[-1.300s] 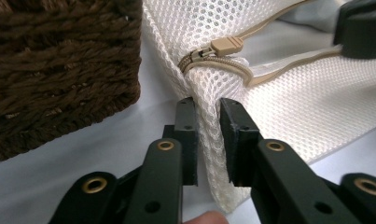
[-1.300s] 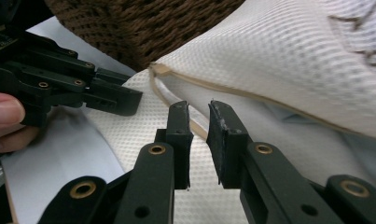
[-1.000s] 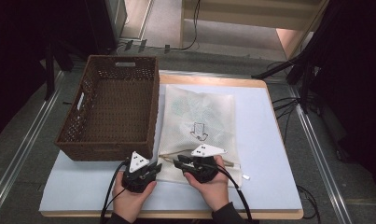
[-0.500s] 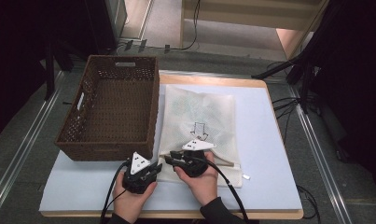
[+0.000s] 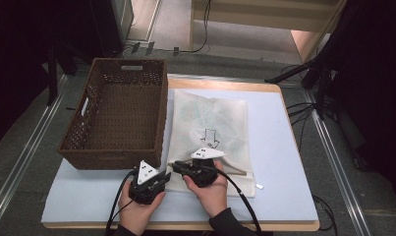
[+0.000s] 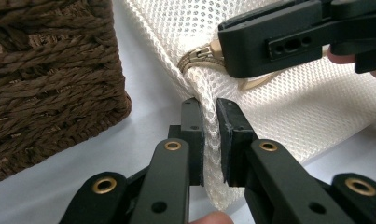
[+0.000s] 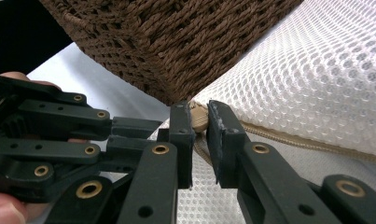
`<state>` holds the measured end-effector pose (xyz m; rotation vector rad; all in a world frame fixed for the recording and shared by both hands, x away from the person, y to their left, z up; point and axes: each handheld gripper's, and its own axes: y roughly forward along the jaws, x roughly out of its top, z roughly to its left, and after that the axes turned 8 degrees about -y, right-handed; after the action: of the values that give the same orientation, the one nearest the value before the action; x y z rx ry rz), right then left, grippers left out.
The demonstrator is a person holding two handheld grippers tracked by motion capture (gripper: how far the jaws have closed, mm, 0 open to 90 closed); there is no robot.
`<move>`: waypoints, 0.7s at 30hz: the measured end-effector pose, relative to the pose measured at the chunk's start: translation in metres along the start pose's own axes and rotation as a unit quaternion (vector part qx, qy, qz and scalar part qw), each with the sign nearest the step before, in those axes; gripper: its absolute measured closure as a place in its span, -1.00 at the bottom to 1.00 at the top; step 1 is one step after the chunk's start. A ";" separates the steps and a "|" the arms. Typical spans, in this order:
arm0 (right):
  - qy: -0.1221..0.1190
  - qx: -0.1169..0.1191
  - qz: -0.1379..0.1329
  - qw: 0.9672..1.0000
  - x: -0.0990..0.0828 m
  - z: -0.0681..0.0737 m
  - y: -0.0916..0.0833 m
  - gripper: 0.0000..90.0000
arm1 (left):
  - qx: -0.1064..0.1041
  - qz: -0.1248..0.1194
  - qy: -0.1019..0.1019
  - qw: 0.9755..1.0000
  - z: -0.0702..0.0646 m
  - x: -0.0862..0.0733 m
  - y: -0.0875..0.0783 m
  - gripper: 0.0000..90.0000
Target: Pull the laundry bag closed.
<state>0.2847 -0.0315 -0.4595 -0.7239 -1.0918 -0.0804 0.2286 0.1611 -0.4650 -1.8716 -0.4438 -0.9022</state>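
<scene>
Evidently, the left hand-held gripper [image 6: 210, 140] was clamped on the near corner of the white mesh bag [image 5: 212, 123], anchoring the fabric so the zipper could be worked against it. The right hand-held gripper [image 7: 199, 140], whose jaws had just been closing, pinched the tan zipper pull [image 7: 199, 117] at that same corner, presumably to draw it along the bag's near edge. Both hands entered from the desk's [image 5: 284, 162] near side, the left hand [image 5: 139, 211] pointing its tool rightward, the right hand [image 5: 212, 189] pointing leftward, tips almost meeting. Flat on the desk lay the bag, just beside the wicker basket [image 5: 117, 118].
</scene>
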 end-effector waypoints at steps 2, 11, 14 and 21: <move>-0.006 0.001 0.001 1.000 0.000 0.000 0.000 0.82 | -0.006 -0.001 -0.008 1.000 0.002 0.000 0.000 0.76; -0.019 0.001 -0.006 1.000 -0.004 0.001 -0.004 0.83 | 0.004 0.001 -0.028 1.000 0.008 0.003 0.005 0.28; -0.026 0.001 -0.007 1.000 -0.004 0.002 -0.006 0.83 | -0.008 0.004 -0.031 0.999 0.009 0.003 0.008 0.33; -0.036 0.000 -0.009 0.999 -0.005 0.001 -0.007 0.94 | -0.028 0.001 -0.026 0.999 0.009 0.005 0.009 0.65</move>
<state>0.2783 -0.0380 -0.4601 -0.7205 -1.1670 -0.0702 0.2412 0.1645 -0.4696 -1.9485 -0.4527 -0.8751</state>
